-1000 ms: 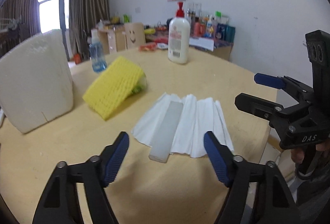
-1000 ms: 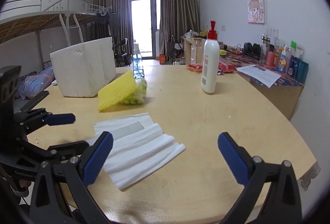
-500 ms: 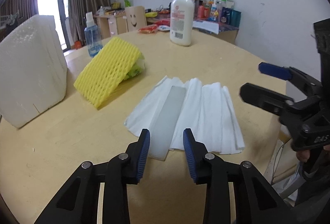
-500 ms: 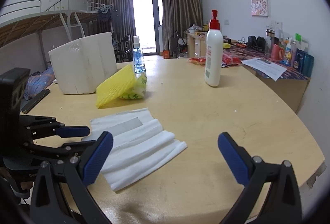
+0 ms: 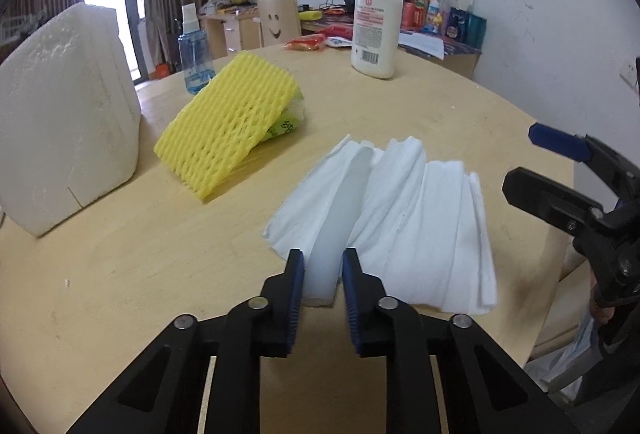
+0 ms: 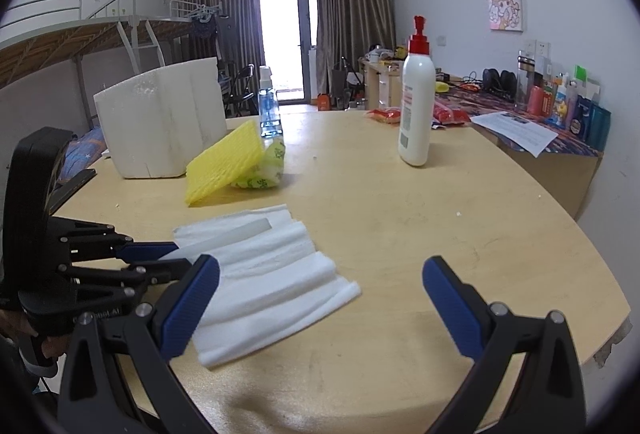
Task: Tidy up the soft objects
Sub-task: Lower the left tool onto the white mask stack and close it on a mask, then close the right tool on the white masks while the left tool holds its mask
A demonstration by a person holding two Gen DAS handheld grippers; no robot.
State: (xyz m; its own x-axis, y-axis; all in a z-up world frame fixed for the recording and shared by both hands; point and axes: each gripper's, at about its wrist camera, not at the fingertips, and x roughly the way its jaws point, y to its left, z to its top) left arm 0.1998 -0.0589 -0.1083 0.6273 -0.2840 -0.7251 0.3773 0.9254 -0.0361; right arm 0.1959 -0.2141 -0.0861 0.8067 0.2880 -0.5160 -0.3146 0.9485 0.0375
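A long pale grey foam strip lies on a pleated white soft sheet on the wooden table. My left gripper is shut on the near end of the strip, whose far end is raised off the sheet. In the right wrist view the strip and sheet lie left of centre, with the left gripper at the sheet's left edge. My right gripper is open and empty above the table's near side. It also shows in the left wrist view at the right.
A yellow foam net leans on a green-printed packet. A white styrofoam block stands at the left. A lotion pump bottle and a blue spray bottle stand further back. The table edge curves at the right.
My left gripper closed from wide open onto the near end of the grey strip and moved forward and down. The strip's far end has tilted up. The right gripper stayed open.
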